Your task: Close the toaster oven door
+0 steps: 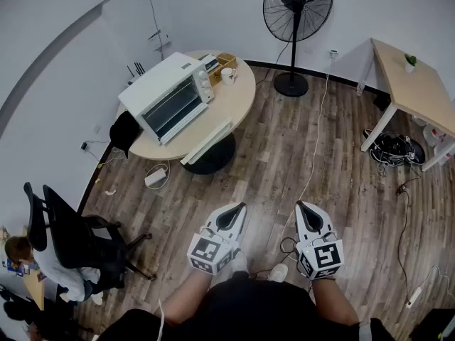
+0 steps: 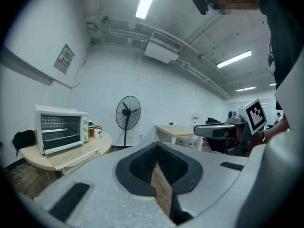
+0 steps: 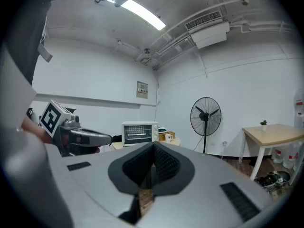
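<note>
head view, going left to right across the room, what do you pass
office chair → toaster oven → white mug → standing fan → rectangular wooden table

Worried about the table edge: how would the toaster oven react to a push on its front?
The toaster oven is low and boxy, so it probably won't tip. On the smooth round table it may slide backward, and its rear looks close to the rim. The glass front suggests pushing gently.
</note>
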`<state>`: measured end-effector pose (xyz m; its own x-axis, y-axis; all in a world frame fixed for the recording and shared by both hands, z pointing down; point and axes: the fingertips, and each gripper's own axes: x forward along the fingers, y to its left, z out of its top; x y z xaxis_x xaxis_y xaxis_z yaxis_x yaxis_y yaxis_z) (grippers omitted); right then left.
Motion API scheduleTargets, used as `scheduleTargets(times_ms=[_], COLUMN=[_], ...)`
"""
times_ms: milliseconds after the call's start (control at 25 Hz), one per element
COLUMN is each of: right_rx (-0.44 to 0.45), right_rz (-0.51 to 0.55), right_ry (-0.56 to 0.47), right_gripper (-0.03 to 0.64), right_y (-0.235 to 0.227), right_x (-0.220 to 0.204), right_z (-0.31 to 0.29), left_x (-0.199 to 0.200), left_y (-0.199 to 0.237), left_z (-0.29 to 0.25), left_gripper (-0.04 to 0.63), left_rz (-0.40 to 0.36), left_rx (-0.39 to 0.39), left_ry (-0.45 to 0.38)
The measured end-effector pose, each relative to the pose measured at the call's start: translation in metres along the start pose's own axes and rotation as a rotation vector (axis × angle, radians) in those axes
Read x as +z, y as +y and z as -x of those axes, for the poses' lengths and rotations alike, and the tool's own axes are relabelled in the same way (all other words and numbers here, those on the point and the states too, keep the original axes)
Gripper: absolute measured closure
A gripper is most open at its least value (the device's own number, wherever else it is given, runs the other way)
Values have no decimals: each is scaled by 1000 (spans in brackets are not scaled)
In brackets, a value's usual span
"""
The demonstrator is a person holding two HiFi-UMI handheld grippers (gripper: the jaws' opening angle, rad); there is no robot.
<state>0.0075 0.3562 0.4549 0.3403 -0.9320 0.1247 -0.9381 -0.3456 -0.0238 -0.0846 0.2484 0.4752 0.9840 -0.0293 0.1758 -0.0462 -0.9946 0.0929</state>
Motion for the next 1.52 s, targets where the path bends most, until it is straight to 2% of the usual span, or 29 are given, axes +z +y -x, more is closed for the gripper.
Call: scheduleTargets(times_ms=[320, 440, 600, 880, 1280, 1520], right_rx=[4, 18, 60, 97, 153, 237], right_rz=[25, -13, -56, -22, -35, -29], right_ry=[16, 0, -39, -34, -6, -14], right_gripper=[621, 621, 620, 621, 621, 620], right_y=[14, 23, 45, 85, 76, 53], right_x=[2, 4, 11, 15, 10, 17], right_z=[-30, -48, -75, -118, -180, -242], left_x=[-3, -6, -11, -19, -31, -21], left_y=[28, 44, 71, 127, 179, 218], left_z=[3, 5, 14, 31, 12, -20], left_gripper=[589, 589, 589, 589, 589, 589], left_rz=[-5, -3, -5, 6, 34, 31], left_rx=[-2, -5, -12, 9, 80, 168], left_ry=[10, 16, 21, 31, 73, 76])
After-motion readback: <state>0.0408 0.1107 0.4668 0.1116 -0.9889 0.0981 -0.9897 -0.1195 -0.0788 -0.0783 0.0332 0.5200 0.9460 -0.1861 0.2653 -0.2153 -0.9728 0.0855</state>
